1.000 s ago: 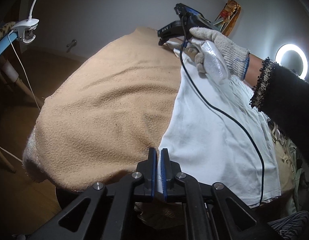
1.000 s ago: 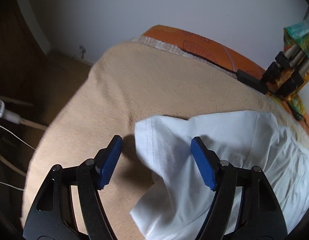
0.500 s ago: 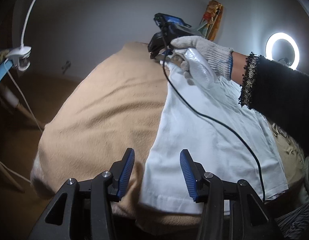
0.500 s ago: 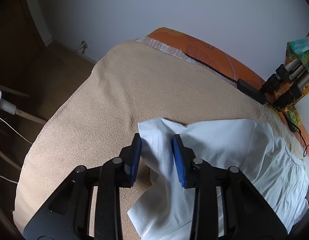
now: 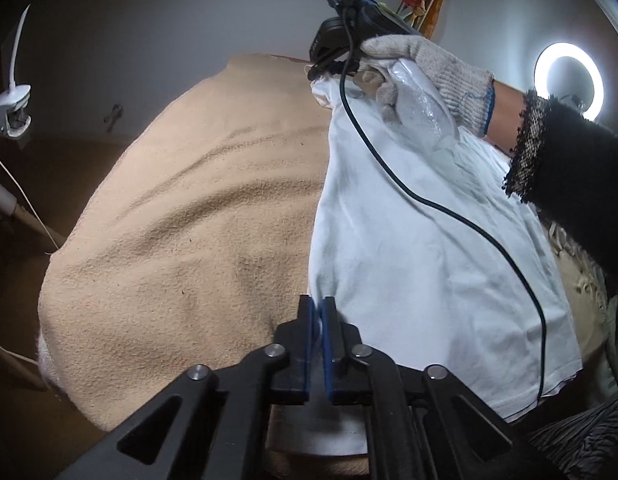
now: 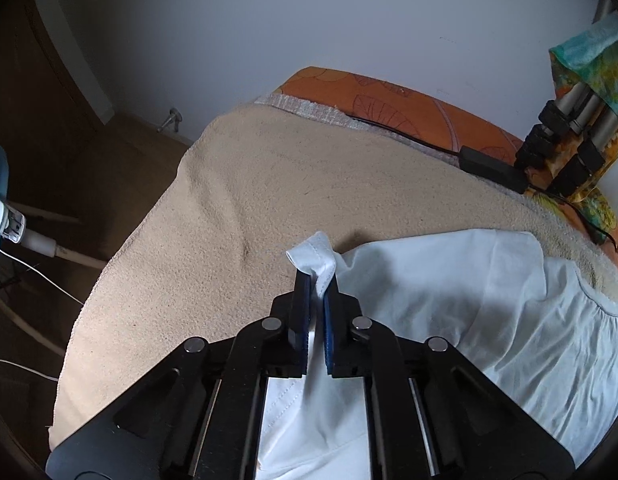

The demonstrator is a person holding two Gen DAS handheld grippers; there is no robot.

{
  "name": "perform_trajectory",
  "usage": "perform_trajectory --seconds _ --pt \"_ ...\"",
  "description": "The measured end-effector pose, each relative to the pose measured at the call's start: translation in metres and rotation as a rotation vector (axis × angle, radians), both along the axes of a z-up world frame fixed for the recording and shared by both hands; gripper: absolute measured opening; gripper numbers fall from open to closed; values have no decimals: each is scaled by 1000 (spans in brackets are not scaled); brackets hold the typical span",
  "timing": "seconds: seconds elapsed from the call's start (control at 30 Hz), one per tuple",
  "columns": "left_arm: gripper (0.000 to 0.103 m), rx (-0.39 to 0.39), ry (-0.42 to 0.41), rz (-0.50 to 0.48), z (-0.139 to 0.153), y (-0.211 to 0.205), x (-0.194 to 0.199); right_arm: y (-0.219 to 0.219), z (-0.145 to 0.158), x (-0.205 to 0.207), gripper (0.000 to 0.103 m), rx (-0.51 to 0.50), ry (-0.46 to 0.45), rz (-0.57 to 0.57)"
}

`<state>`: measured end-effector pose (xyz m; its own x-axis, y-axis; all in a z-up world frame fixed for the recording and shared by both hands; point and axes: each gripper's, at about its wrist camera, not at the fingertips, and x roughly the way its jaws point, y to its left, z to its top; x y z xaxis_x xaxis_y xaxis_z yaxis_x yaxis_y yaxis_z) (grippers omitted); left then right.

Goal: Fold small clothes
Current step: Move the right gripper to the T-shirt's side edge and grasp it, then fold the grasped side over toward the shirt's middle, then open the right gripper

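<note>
Left hand-held gripper (image 5: 318,312) clamped on white shirt (image 5: 421,264) edge, right hand-held gripper (image 6: 317,292) likewise (hem bunched).

White shirt (image 5: 421,248) spread on beige blanket (image 5: 181,240) (left edge lifted, creased).

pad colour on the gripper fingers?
Blue, on black fingers. Clearest on the right gripper in the right wrist view, where the pads clamp the white shirt.
</note>
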<state>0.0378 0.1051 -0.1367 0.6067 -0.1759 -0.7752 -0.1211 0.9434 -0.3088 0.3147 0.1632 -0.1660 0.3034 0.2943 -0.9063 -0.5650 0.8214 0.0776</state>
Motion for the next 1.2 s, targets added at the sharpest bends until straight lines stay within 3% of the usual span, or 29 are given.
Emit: perform_trajectory --seconds 0.23,0.37,0.43,0.8,1.03,1.2 --pt "0 -5 -102 -20 23 -2 -10 -15 16 7 6 72 -1 -25" --pt "0 -84 -118 -34 27 0 -9 -27 27 6 5 97 -16 -33" --pt "0 -88 -132 -57 30 -5 -8 -35 32 6 5 119 -19 -40" --pt "0 -64 -166 -262 44 -74 13 -142 62 10 5 226 -59 -155" --pt "0 -59 -123 -366 35 -114 27 -216 47 21 5 203 -49 -276" --pt "0 -31 -105 -396 40 -130 22 -227 28 26 5 148 -40 -297"
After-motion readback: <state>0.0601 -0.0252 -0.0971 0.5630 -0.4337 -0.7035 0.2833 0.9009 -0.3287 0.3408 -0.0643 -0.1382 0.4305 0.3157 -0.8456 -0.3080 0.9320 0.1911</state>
